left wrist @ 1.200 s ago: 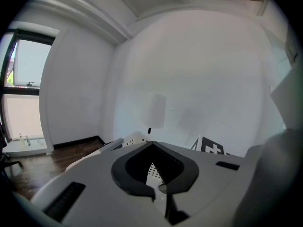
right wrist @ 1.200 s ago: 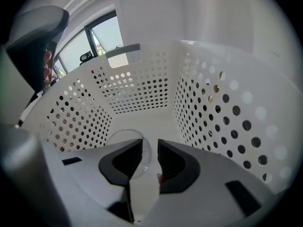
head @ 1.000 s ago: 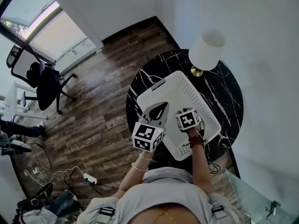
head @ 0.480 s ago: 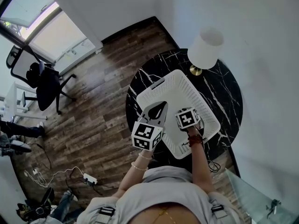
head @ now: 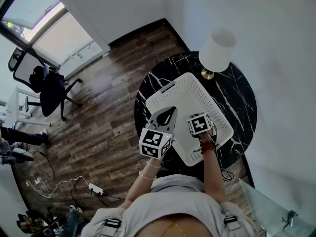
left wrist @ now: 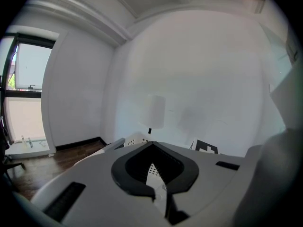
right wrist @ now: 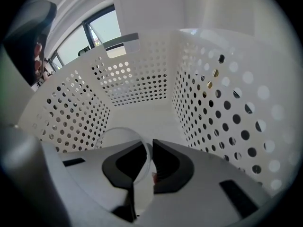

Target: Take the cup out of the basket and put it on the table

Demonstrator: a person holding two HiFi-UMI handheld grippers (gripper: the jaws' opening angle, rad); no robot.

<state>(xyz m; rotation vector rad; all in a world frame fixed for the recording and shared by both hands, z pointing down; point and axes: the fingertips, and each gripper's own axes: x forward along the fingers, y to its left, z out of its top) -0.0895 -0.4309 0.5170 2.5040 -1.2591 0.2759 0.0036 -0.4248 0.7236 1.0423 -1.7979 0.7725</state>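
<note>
A white perforated basket (head: 190,94) stands on a round black marble table (head: 238,95). In the right gripper view a clear cup (right wrist: 118,138) sits on the basket floor, close to the left wall (right wrist: 71,108). My right gripper (right wrist: 150,157) is down inside the basket, its jaws shut on the cup's rim. From the head view only its marker cube (head: 200,125) shows; the cup is hidden beneath it. My left gripper (head: 168,115) hovers over the basket's near left edge, shut and holding nothing (left wrist: 158,195).
A lamp with a white shade (head: 217,51) and brass base stands on the table behind the basket. Wooden floor lies to the left, with an office chair (head: 47,85) and cables (head: 64,184). A white wall is close on the right.
</note>
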